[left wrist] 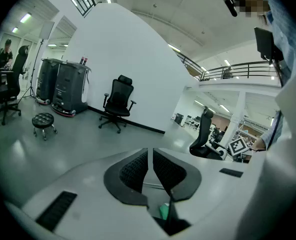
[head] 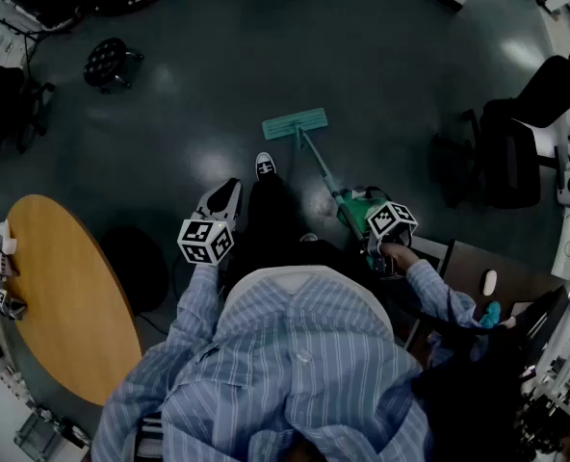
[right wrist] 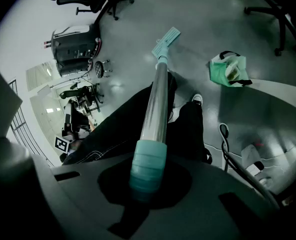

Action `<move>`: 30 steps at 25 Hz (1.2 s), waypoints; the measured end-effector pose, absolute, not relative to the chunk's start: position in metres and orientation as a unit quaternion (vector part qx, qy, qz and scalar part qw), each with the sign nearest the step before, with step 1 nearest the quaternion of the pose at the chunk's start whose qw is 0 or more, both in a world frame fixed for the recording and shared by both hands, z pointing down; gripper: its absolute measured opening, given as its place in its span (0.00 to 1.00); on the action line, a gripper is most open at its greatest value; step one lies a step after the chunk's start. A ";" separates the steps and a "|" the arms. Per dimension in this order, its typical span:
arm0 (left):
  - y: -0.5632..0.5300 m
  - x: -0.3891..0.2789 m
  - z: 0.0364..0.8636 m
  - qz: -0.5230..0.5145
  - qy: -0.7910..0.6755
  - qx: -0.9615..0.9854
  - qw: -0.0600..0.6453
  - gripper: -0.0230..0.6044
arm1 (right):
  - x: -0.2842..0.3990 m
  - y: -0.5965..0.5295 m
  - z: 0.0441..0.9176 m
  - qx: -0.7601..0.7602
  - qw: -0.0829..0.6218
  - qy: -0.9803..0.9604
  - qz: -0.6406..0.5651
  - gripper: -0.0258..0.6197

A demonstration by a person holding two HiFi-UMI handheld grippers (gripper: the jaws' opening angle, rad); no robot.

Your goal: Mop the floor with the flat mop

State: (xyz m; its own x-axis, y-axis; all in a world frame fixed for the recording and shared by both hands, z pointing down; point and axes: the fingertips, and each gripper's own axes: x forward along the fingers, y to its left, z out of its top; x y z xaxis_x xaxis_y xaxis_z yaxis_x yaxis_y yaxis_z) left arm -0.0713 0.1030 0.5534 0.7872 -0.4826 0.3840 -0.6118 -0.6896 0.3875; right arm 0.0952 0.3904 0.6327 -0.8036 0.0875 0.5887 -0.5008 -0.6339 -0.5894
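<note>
right gripper (right wrist: 147, 186) is clamped on the flat mop (head: 316, 162) at the teal collar (right wrist: 148, 166) of its handle. the shaft runs ahead of and below the jaws to the mop head (head: 295, 123), which lies flat on the floor (head: 362, 65). left gripper (left wrist: 150, 170) has its jaws pressed together on nothing, apart from the handle. judgement: a light, stiff pole. the smooth metal is likely slippery, so the ribbed collar is the sounder hold. a second grip further down the shaft would steady strokes.

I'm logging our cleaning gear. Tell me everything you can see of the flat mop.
The flat mop has a teal rectangular head lying flat on the dark floor, ahead of the person's shoe. A silvery pole slants back to a ribbed teal grip, clamped in the right gripper.
</note>
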 end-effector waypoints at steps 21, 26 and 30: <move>0.105 -0.064 0.553 0.134 -0.291 0.913 0.251 0.08 | 0.101 0.388 0.629 0.259 0.204 -0.399 0.855 0.06; 0.103 -0.054 0.557 0.145 -0.286 0.912 0.254 0.08 | 0.112 0.379 0.633 0.256 0.217 -0.402 0.852 0.06; 0.091 -0.046 0.557 0.148 -0.282 0.913 0.254 0.08 | 0.124 0.362 0.637 0.251 0.242 -0.405 0.845 0.06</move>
